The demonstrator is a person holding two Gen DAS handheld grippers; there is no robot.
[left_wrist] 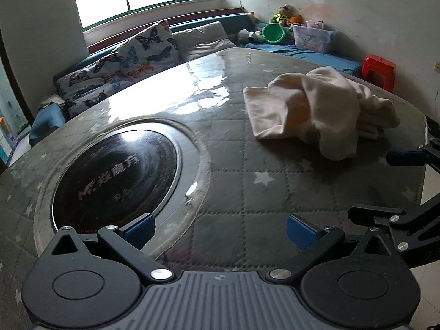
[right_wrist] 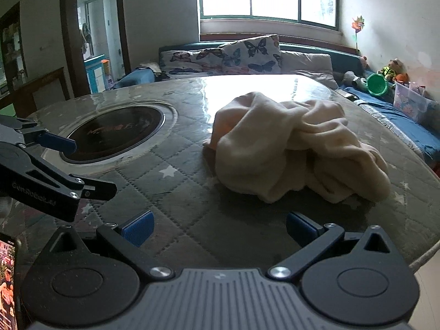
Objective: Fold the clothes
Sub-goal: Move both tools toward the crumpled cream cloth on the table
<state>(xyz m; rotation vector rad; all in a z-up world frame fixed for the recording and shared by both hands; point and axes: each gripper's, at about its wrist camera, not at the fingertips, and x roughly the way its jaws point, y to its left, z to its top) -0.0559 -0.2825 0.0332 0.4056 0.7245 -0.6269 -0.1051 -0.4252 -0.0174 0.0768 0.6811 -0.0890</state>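
Left wrist view: I see my left gripper [left_wrist: 218, 232] with fingers wide apart, holding nothing, over the quilted tabletop [left_wrist: 233, 187] beside the round dark inset plate [left_wrist: 115, 178]. Cream garment [left_wrist: 319, 110] lies crumpled ahead to the right, untouched. Right wrist view: right gripper [right_wrist: 218, 228] fingers also wide apart, empty, just short of the garment [right_wrist: 291, 145]. Left gripper visible at its left edge.
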